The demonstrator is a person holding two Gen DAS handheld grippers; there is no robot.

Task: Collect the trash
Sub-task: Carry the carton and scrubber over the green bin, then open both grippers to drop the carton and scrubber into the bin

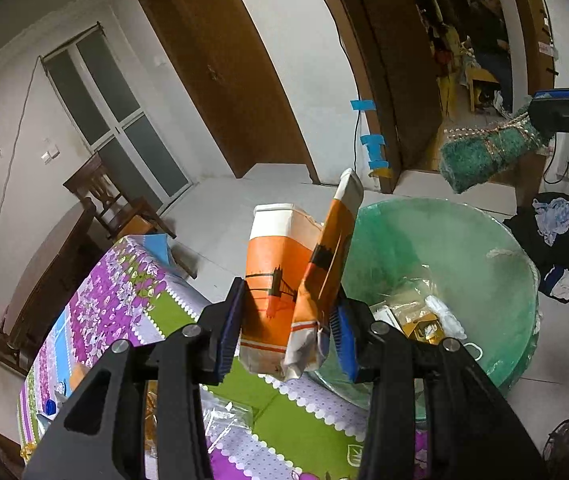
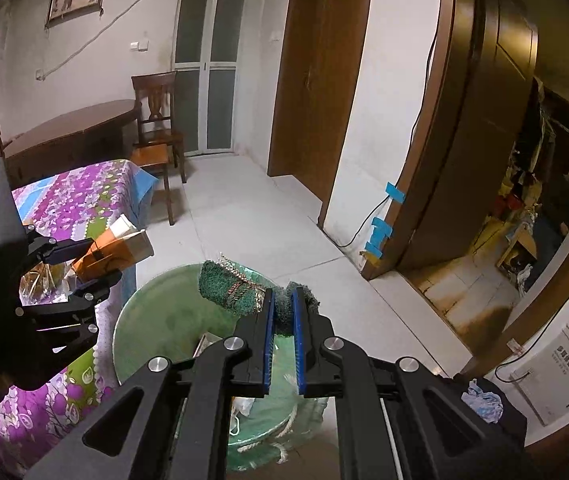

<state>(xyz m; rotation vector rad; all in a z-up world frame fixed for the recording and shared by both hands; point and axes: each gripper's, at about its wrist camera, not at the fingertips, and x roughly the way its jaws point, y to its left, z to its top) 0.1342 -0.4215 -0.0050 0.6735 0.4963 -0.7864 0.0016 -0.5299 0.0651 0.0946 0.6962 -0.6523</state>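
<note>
Trash is what we are finding in both grippers. The left gripper [image 1: 290,326] is clamping a crumpled orange and white paper bag [image 1: 284,276] between its blue pads, and the bag is standing up above the jaws, leaning toward one o'clock in the left wrist view. In that view the bag is sitting at the nine o'clock edge of the green-lined bin [image 1: 464,248], over the near corner of the table [image 1: 124,300] with the purple flowered cloth. Papers and wrappers are lying at the bottom of the bin.

The right gripper [image 2: 283,320] is pinching a green fuzzy cloth [image 2: 232,292] with gold trim; its jaws are standing nearly together on one end of it, and the rest is sticking out toward ten o'clock. In the right wrist view we are seeing the cloth hanging above the open bin [image 2: 156,320], and the left gripper [image 2: 96,268] with its bag [image 2: 112,252] is showing at nine o'clock, beside the bin's rim. From the left wrist view the cloth [image 1: 484,152] and the right gripper are appearing at two o'clock, above the bin's far side.

A wooden chair [image 2: 156,116] is standing at eleven o'clock beyond the table.
</note>
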